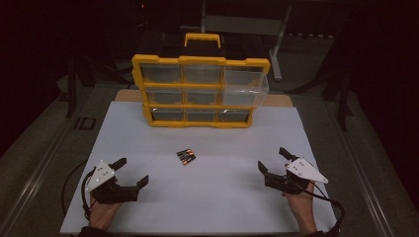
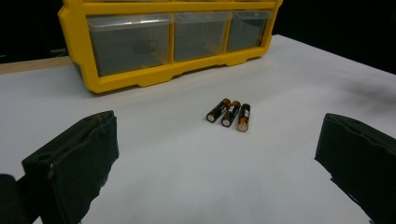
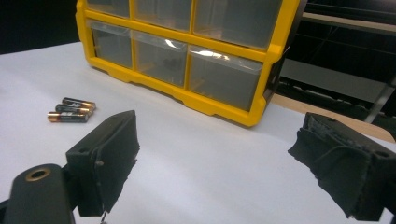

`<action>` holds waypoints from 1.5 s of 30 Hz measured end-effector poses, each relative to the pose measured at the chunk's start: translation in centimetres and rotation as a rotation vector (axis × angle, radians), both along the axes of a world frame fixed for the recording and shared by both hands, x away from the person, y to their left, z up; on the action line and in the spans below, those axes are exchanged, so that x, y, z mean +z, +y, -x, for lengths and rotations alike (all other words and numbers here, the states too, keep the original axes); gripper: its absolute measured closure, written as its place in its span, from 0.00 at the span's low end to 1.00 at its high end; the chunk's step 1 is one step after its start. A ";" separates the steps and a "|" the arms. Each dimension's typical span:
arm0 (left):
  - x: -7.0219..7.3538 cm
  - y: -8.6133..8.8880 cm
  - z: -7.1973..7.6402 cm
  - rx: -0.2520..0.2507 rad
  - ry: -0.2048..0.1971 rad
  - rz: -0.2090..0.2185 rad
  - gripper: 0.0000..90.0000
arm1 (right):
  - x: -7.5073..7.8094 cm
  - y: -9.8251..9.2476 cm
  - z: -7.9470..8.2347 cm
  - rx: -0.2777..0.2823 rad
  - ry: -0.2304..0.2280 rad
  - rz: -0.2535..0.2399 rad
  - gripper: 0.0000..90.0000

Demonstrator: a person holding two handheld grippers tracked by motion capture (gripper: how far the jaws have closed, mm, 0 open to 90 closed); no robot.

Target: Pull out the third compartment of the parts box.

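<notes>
Three batteries (image 1: 186, 156) lie side by side, touching, near the middle of the white table (image 1: 148, 207), well in front of the yellow drawer organizer (image 1: 200, 92) that stands upright at the far edge. Both hands rest low at the near edge, one on each side, and the batteries lie between them and a little farther out.

The left gripper (image 1: 131, 172) has its jaws spread wide and empty; from it the batteries lie forward and to the right. The right gripper (image 1: 270, 160) is likewise wide apart and holds nothing; from it they lie forward and to the left. The left one looks slightly nearer, though the high view is dim and the margin is small, so I would not lean on it.

Their long axes run on a diagonal across the table, from near left to far right. To my eye a jaw pair closing across that diagonal would take one battery by its sides.

The left gripper view shows the batteries (image 2: 229, 114) end-on, flat caps toward the camera, centred between its jaws. The right gripper view catches them (image 3: 71, 110) broadside at its far left, outside its jaws, and also shows something dark in one lower drawer (image 3: 159, 58), too blurred to name. The high view shows the top right drawer (image 1: 244, 85) pulled out.
</notes>
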State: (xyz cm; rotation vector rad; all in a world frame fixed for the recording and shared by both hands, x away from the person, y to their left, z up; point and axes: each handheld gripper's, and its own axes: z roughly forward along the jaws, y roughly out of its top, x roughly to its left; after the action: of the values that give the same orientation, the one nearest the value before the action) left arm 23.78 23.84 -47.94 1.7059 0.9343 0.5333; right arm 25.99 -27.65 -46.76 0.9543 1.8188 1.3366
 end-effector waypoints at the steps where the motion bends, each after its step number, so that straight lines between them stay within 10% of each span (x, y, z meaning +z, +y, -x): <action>1: 0.2 0.0 -0.1 -0.005 -0.001 -0.002 0.00 | -0.1 -0.1 0.2 0.000 0.001 -0.008 0.13; 26: 5.9 -1.6 -5.2 -0.107 -0.043 -0.068 0.00 | -1.4 -1.3 1.2 -0.013 -0.024 -0.044 0.13; 45: 7.3 -2.7 -8.4 -0.189 0.000 -0.086 0.00 | -1.6 -1.5 1.1 -0.028 -0.015 -0.072 0.13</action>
State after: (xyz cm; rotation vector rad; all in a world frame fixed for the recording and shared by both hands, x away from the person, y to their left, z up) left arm 32.19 21.17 -40.61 1.8492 0.7493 0.4522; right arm 24.93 -29.12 -48.35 1.0010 1.7499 1.3967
